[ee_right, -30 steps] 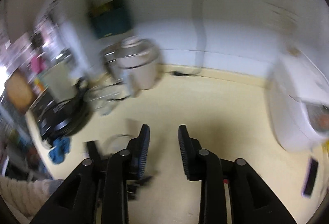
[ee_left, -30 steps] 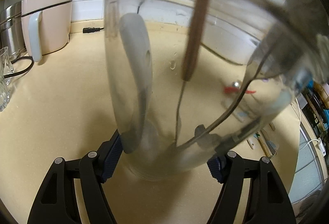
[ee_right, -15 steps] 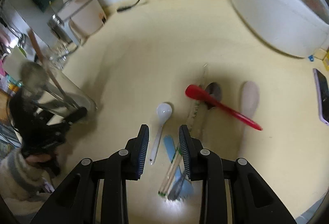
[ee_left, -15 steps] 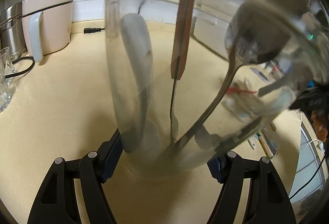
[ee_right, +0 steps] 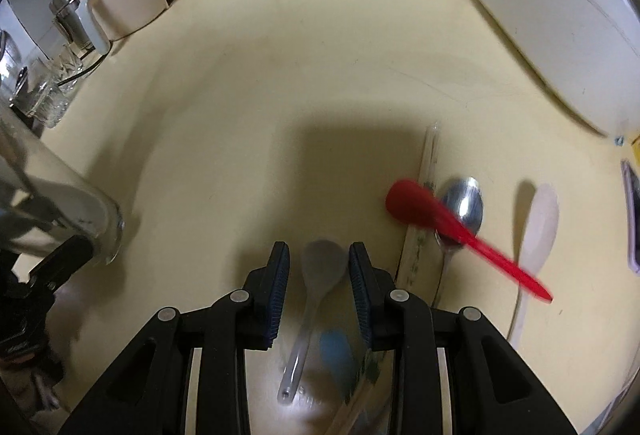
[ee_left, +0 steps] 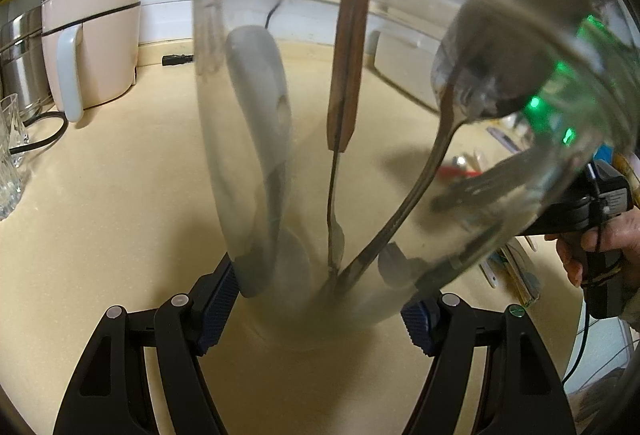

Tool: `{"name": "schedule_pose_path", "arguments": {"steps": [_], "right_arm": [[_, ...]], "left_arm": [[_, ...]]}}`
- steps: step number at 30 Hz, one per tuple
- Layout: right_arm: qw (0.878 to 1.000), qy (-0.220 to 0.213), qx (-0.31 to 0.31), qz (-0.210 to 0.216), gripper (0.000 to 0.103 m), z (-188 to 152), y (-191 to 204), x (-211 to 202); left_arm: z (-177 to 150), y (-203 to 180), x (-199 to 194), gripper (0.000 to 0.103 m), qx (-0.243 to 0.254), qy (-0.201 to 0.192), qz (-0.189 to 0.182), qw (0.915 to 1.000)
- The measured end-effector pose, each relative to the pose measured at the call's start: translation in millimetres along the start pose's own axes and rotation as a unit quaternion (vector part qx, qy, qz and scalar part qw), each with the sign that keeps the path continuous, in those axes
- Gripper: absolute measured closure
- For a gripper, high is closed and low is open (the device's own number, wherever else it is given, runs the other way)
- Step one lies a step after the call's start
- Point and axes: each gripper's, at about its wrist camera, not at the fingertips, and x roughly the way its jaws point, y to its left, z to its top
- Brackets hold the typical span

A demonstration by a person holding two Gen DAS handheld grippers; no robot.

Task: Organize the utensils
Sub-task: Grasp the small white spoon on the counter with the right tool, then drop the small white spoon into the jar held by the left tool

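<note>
R gripper (ee_right: 319,277) open, empty, low over white spoon (ee_right: 320,275) on counter (ee_right: 280,95); bowl btwn fingers, handle running back under tool. L gripper (ee_left: 320,299) clamped on glass jar (ee_left: 360,115), w/ utensils inside, off to left. R nearer.

Right gripper (ee_right: 319,277) hovers jaws apart over a white spoon (ee_right: 318,285) lying on the cream tabletop (ee_right: 280,95). Red spoon (ee_right: 452,225) lies across a metal spoon (ee_right: 466,203); pale spatula (ee_right: 536,231) at right. Glass jar (ee_right: 60,211) at left.
</note>
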Motion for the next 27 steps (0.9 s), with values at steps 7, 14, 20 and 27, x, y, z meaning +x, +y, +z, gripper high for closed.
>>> {"name": "schedule_pose_path", "arguments": {"steps": [7, 14, 20, 27], "right_arm": [[1.0, -0.009, 0.015, 0.013, 0.079, -5, -5, -5], [0.995, -0.085, 0.035, 0.048, 0.079, -16, -12, -56], [0.983, -0.172, 0.022, 0.055, 0.079, -8, -4, -129], [0.953, -0.28, -0.022, 0.114, 0.079, 28, 34, -224]], "left_arm": [[0, 0, 0, 0.027, 0.0, 0.0, 0.0, 1.0], [0, 0, 0, 0.027, 0.0, 0.0, 0.0, 1.0], [0, 0, 0, 0.027, 0.0, 0.0, 0.0, 1.0], [0, 0, 0, 0.027, 0.0, 0.0, 0.0, 1.0]]}}
